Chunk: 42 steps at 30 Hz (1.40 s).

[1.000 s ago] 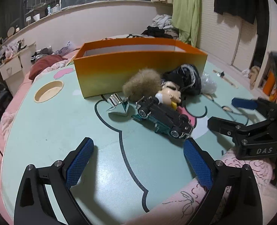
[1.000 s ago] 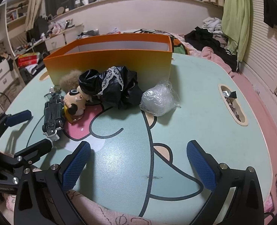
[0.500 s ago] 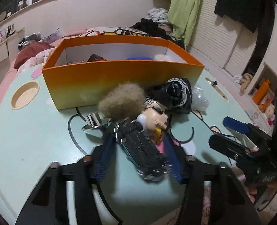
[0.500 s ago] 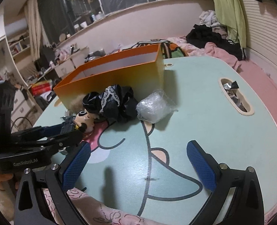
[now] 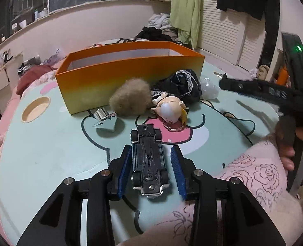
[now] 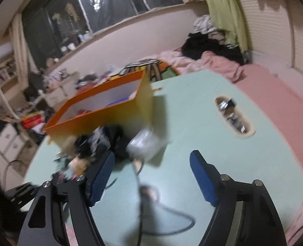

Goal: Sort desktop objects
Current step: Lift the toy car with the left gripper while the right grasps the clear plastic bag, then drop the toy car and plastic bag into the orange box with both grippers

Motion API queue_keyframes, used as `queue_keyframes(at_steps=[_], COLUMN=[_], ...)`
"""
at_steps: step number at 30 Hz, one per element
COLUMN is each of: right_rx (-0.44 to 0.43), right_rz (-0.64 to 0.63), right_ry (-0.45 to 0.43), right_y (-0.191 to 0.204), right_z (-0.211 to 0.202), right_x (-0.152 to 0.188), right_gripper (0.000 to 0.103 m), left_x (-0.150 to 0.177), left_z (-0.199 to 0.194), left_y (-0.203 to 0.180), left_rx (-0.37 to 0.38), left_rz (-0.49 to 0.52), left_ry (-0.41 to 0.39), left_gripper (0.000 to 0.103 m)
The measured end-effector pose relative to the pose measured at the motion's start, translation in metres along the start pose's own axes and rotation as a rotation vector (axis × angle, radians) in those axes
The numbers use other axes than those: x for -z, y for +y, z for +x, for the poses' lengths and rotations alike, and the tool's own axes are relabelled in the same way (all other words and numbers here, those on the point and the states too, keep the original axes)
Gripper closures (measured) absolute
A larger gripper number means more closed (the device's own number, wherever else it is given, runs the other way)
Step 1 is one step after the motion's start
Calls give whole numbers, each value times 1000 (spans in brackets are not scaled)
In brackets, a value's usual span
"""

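The left tongs [image 5: 150, 171], wide apart a second ago, are now gripping the dark die-cast toy car [image 5: 148, 165], upside down above the mint-green surface [image 5: 48, 143]. Right tongs [image 6: 151, 178] are hanging wide, holding nothing. Remaining: carrying it to the orange cardboard box [image 5: 129, 80].

The left wrist picture was sharp but dim. The right wrist picture was smeared and blurry. Edges curved.

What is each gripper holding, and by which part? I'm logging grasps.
The left gripper holds the toy car upside down, its pads on the car's two long sides, towards the end nearest the camera. The right gripper is open and holds nothing.
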State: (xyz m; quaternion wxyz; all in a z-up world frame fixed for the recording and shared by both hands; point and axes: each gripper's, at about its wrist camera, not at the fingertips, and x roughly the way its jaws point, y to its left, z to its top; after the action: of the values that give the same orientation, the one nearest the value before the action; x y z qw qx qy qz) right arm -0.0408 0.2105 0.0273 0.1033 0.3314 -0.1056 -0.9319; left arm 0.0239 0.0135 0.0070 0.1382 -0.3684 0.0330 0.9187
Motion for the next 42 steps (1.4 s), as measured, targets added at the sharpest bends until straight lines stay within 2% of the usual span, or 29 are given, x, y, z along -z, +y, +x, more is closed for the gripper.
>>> queue_keyframes(at_steps=[1,3,4,5,6,7,10,13,16,18,24,28,31,36,37,38,39,41,42], right_rx=[9,12,7,-18,-29,-53,-110,-97,-84,-98,-157,-199,-221,-227,-210,-181,-177,-217,-221], right_rz=[-6,-7,-3,11,14,23,39,-7,-10,4,-4,-26,-50,-73,-75,-64,-44,13,24], right_ry=[10,68,100,158,142,159,85,4,8,2,-89,-136,-149,-67,-32,3,8,-24,-35], right_y=[1,4,2,-1,-3,-6,-13,-6,-3,-5,-2,7,19,42,43,42,38,25,20], right_z=[4,19,26,36,37,37,21,3,6,4,-20,-31,-26,22,35,45,47,36,30], right_x=[-3,-9,-11,-10,-11,-9,0,3,3,4,-5,-29,-59,-94,-95,-94,-91,-80,-75], right_gripper=[27,30,42,64,73,88,94,94,94,94,94,94,94,93,80,63,60,60,59], left_x=[0,0,0,0,1,1,-1,-10,-17,-19,-36,-59,-92,-143,-145,-145,-141,-129,-121], left_z=[0,0,0,0,-1,-2,-9,-23,-32,-36,-50,-55,-50,-15,-6,0,4,1,-5], left_y=[1,2,4,5,6,6,8,10,14,17,31,37,43,54,55,56,57,57,55], left_rx=[0,0,6,12,17,25,63,75,59,55,39,36,51,71,72,59,37,40,43], left_rz=[0,-5,-8,-11,-13,-14,-25,-31,-37,-44,-80,-88,-110,-155,-156,-166,-182,-183,-168], left_ry=[-3,-7,-9,-9,-7,-10,-24,-65,-98,-110,-168,-216,-240,-251,-250,-243,-231,-237,-253], left_gripper=[73,73,73,73,73,73,73,73,73,73,73,73,73,73,72,72,72,61,44])
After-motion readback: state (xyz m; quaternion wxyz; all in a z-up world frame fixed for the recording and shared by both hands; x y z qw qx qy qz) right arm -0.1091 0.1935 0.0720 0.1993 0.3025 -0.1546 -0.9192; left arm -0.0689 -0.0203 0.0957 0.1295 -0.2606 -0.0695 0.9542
